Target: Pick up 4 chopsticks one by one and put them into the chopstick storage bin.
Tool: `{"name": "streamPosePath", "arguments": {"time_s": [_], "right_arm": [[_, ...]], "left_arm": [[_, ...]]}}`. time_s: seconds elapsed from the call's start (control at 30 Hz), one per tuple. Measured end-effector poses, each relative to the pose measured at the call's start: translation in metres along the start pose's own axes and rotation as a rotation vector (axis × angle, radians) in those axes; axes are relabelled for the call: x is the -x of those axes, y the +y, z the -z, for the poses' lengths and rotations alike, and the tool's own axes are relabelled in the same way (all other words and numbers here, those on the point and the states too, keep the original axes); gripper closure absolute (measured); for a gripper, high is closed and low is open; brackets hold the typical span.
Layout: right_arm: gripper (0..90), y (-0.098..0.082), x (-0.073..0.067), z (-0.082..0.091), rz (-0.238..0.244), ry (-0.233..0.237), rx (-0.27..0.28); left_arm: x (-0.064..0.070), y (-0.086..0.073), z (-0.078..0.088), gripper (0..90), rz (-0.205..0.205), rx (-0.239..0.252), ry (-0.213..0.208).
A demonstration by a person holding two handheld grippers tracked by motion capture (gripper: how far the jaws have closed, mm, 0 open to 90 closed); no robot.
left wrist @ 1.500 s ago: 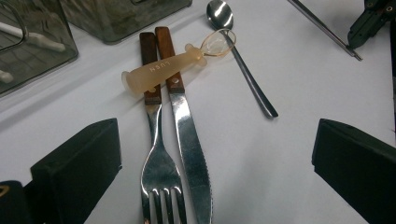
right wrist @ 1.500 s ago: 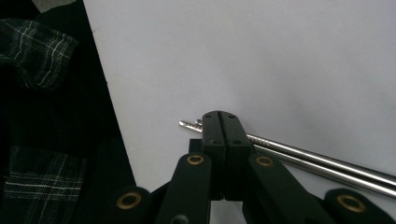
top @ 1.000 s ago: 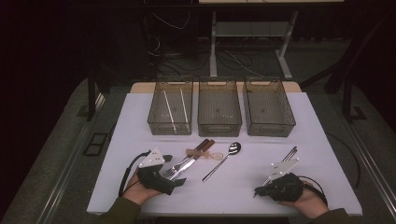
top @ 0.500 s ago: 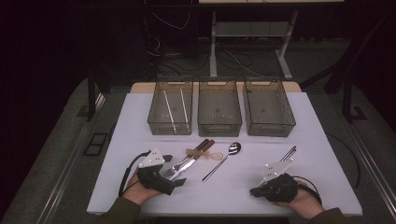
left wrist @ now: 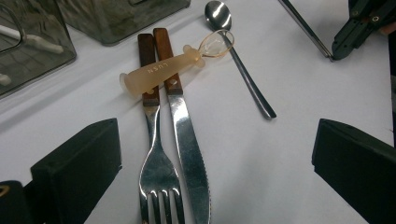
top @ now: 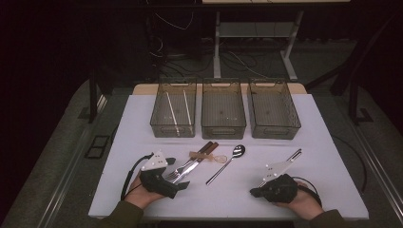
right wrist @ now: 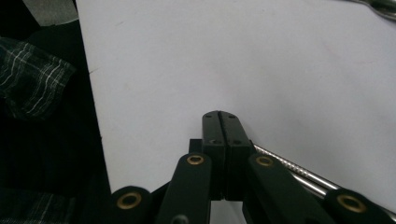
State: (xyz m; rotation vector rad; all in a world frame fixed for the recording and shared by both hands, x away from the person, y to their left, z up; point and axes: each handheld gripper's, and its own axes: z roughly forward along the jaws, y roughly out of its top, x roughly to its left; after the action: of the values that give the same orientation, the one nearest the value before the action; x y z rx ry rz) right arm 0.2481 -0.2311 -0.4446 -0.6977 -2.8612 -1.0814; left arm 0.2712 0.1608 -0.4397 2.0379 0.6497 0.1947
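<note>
Left gripper view: left tongs (left wrist: 210,186) wide open astride fork (left wrist: 156,163) and knife (left wrist: 187,140), near the bench's (top: 142,118) front edge. Centre on the fork alone, lower, close gently — right tongs (right wrist: 220,126) shut, empty.

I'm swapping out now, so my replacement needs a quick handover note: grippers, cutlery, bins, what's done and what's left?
Left gripper: jaws open, either side of the wooden-handled steel fork and wooden-handled steel knife, gripping nothing.
Right gripper: jaws shut, empty, resting on the white table over a pair of metal chopsticks.
A translucent amber plastic piece lies across both handles; the steel spoon lies beside them.
Done: white chopsticks are in the left clear bin.
Left, probably: fork, knife, spoon and metal chopsticks, into the bins.
</note>
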Motion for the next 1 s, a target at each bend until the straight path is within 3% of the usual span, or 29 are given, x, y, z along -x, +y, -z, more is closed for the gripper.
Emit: {"name": "streamPosePath", "arguments": {"time_s": [1.0], "right_arm": [[90.0, 0.027, 0.022, -0.019, -0.017, -0.070, 0.045]], "left_arm": [[0.000, 0.000, 0.000, 0.2, -0.003, 0.004, -0.004]]}}
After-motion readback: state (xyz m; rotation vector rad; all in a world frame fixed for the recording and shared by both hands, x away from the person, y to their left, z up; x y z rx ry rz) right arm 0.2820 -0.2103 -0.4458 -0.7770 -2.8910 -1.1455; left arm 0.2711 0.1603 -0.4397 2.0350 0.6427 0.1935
